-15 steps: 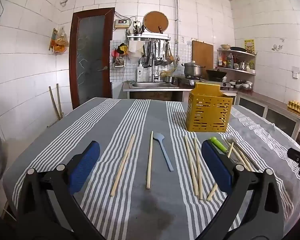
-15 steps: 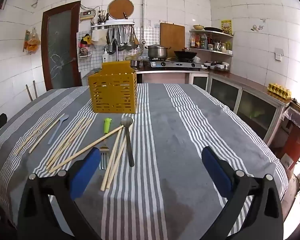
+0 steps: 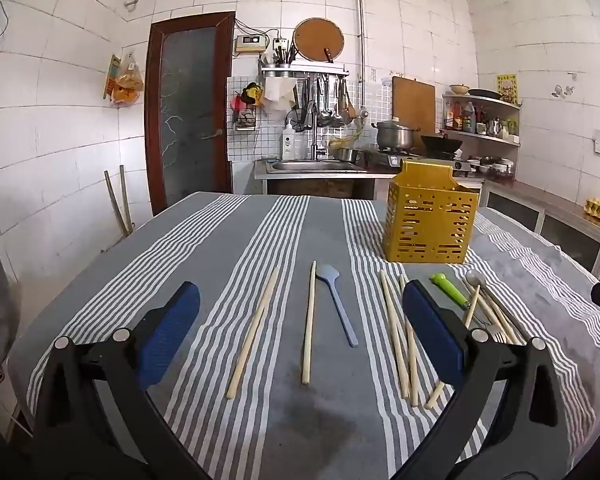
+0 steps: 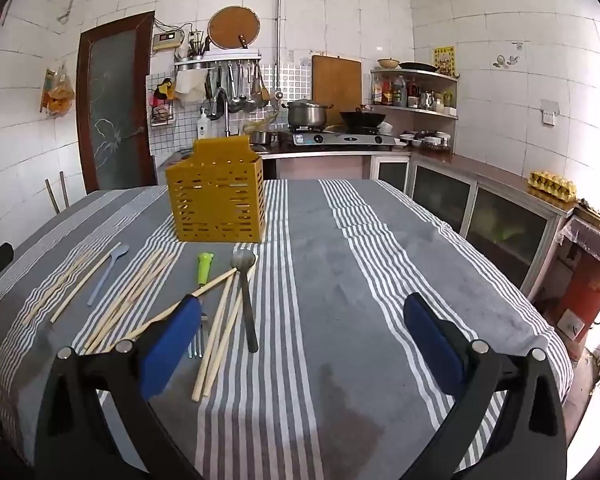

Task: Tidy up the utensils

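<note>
Left gripper [image 3: 300,332] and right gripper [image 4: 302,334] are hovering, jaws wide apart (nothing held), over scattered pale wooden chopsticks [image 3: 309,322] near a perforated yellow plastic basket [image 4: 218,204].

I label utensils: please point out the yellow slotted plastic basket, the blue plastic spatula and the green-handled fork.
Yellow slotted plastic basket [image 3: 430,226], left wrist view, front wall.
Blue plastic spatula [image 3: 340,306], left wrist view, handle.
Green-handled fork [image 4: 205,269], right wrist view, handle.

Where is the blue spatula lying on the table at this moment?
In the left wrist view the blue spatula lies on the striped tablecloth near the centre, just right of a single chopstick and in front-left of the yellow basket, untouched.
</note>
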`<state>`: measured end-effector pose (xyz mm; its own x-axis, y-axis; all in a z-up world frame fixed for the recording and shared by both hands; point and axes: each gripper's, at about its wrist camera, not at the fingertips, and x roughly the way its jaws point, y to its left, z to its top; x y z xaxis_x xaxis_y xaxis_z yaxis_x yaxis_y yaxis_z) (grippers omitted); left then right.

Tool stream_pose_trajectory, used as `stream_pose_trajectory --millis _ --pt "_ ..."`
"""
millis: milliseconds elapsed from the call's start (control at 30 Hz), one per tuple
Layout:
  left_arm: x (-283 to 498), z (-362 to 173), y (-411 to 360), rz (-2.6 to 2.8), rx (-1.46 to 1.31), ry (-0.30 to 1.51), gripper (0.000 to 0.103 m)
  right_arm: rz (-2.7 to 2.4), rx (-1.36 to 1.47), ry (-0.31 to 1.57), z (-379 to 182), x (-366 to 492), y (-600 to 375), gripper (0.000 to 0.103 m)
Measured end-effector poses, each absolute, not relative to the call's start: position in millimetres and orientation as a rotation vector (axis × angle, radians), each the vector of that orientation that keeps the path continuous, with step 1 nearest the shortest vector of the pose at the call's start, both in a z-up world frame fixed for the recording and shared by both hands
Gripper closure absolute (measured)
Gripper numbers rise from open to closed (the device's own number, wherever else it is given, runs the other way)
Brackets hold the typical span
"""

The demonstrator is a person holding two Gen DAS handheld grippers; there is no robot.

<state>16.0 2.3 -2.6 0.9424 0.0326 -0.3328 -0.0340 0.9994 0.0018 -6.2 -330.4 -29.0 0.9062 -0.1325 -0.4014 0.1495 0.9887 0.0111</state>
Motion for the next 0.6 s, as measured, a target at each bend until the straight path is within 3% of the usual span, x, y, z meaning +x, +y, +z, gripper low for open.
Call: stream_pose_trajectory --millis 600 --pt "21.2 0.0 3.0 0.018 0.011 0.342 0.005 -0.149 0.034 0.411 -24.8 -4.9 -329.6 0.004"
